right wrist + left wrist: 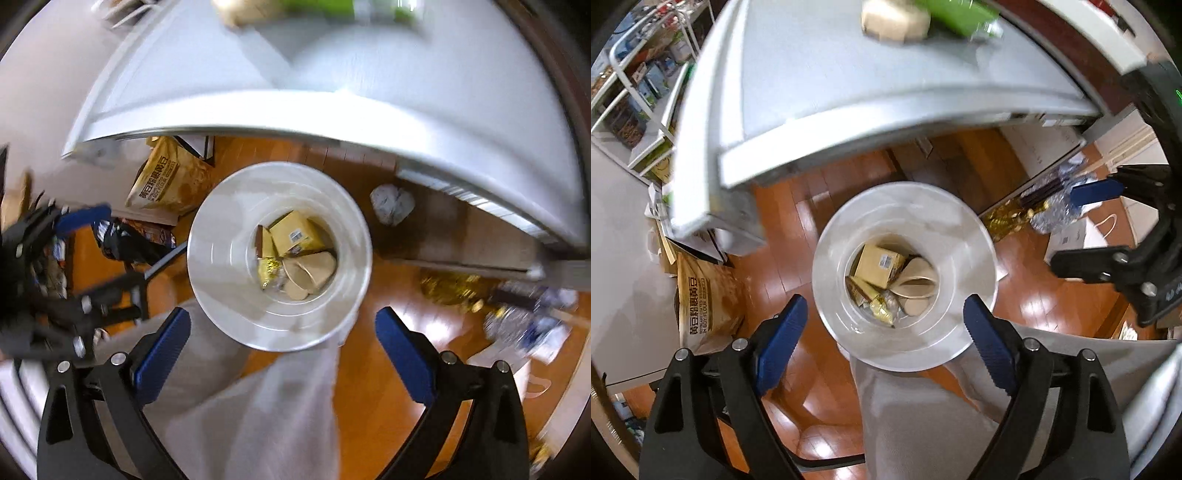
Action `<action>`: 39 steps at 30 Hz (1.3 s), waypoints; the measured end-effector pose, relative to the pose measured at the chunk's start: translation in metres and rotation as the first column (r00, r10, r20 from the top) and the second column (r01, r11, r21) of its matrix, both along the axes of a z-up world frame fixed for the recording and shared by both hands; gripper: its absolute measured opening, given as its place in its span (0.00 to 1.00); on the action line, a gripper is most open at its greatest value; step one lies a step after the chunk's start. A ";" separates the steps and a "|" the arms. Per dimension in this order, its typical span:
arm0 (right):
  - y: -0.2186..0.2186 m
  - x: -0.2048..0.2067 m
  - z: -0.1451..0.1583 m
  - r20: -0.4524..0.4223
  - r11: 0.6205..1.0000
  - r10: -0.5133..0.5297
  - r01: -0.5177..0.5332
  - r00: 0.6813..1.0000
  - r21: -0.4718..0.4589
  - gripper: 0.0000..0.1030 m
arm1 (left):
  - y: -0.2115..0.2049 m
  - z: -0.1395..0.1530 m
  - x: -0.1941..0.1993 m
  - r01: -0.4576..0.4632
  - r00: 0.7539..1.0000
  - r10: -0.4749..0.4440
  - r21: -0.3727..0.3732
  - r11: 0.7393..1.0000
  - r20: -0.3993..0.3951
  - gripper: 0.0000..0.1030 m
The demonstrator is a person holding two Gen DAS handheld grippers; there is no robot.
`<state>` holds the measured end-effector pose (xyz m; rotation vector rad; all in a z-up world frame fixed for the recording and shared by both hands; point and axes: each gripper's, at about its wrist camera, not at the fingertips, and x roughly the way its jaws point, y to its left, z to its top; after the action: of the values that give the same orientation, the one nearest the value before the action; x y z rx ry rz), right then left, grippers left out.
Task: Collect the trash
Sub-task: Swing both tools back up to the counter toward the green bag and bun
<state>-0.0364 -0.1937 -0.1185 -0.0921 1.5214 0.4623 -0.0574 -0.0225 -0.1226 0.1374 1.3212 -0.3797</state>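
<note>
A white bin [964,236] [221,295] stands on the wooden floor directly below both grippers. Inside it lie a yellow carton [879,264] [295,232], crushed paper cups [918,286] [314,269] and gold wrappers [882,312] [269,269]. My left gripper [884,306] hangs open over the bin with nothing between its blue pads. The right gripper [282,314] is open and empty too; it also shows at the right edge of the left wrist view. On the grey table [820,74] above lie a blurred beige item [894,20] and a green bottle [960,14].
A brown flour sack [709,299] [166,184] leans on the floor by the bin. A crumpled paper ball [391,203], gold foil [450,288] and crushed plastic bottles [1056,206] lie to the right. A person's grey trouser leg [923,424] is close to the bin. Shelving [635,92] stands far left.
</note>
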 end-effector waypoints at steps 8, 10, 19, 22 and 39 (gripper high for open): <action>-0.009 0.001 0.125 0.465 1.000 0.027 -0.017 0.885 -0.025 0.95 | 0.000 0.078 0.003 -0.036 0.976 0.047 -0.055 0.998 0.211 0.91; -0.013 0.018 0.138 0.509 0.998 -0.019 -0.012 0.860 0.058 0.96 | -0.002 0.090 0.009 -0.042 0.968 0.059 -0.073 0.996 0.244 0.91; -0.004 0.081 0.087 0.157 0.986 0.010 -0.036 0.988 0.160 0.95 | -0.008 0.106 0.021 -0.058 0.939 0.076 -0.064 0.996 0.335 0.91; 0.009 0.085 0.080 0.116 0.974 0.072 -0.095 0.991 0.208 0.95 | -0.007 0.104 0.021 -0.072 0.942 0.089 -0.066 0.995 0.324 0.91; -0.042 0.178 0.041 -0.102 0.930 -0.277 0.294 0.955 0.221 0.95 | 0.011 0.095 0.039 -0.145 0.949 0.167 -0.099 0.984 0.269 0.91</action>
<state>0.1419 -0.2358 -0.0772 0.3306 1.5074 0.4098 -0.0186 -0.0112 -0.0272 0.0182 1.0316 -0.2654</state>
